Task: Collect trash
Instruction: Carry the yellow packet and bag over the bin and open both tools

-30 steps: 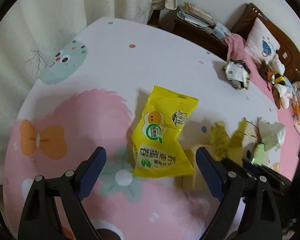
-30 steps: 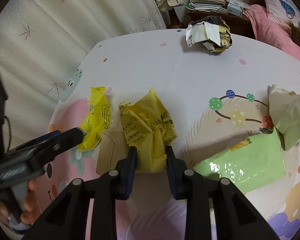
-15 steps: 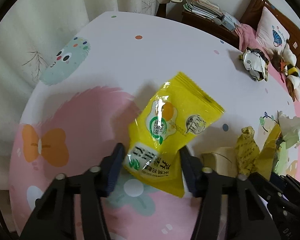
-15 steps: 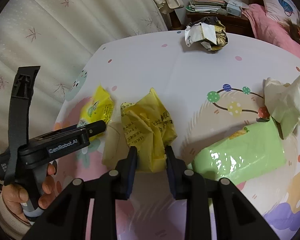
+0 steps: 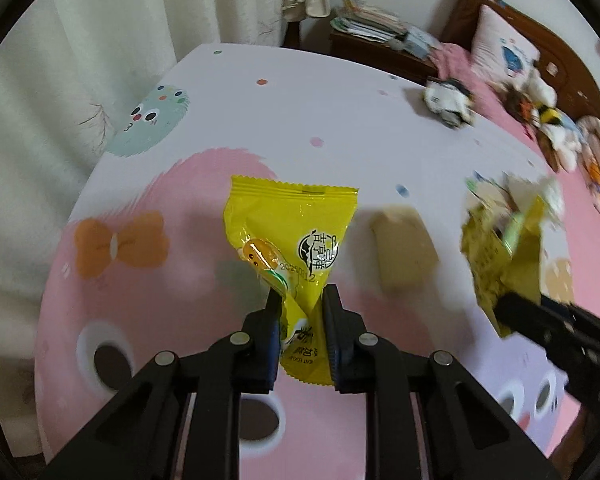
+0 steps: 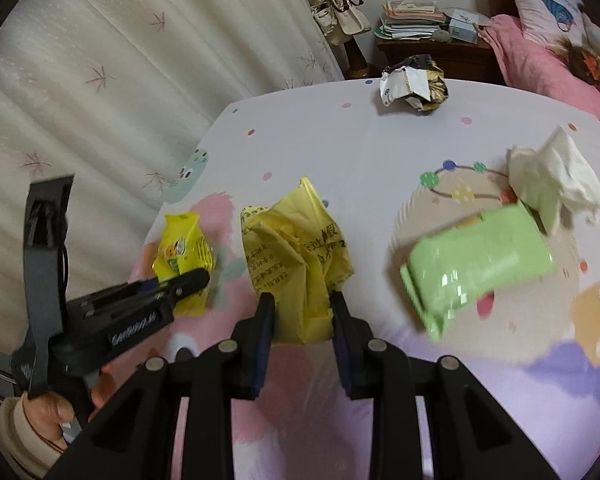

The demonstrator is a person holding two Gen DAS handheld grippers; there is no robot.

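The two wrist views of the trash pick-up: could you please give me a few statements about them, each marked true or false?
1. The left hand-held gripper is shut on the yellow snack packet. True.
2. The right hand-held gripper holds the green packet. False: it grips the crumpled yellow wrapper; the green packet lies apart on the tablecloth.
3. A crumpled white tissue lies beside the green packet. True.
4. The black-and-white crumpled wrapper sits between the right gripper's fingers. False: it lies at the table's far edge.
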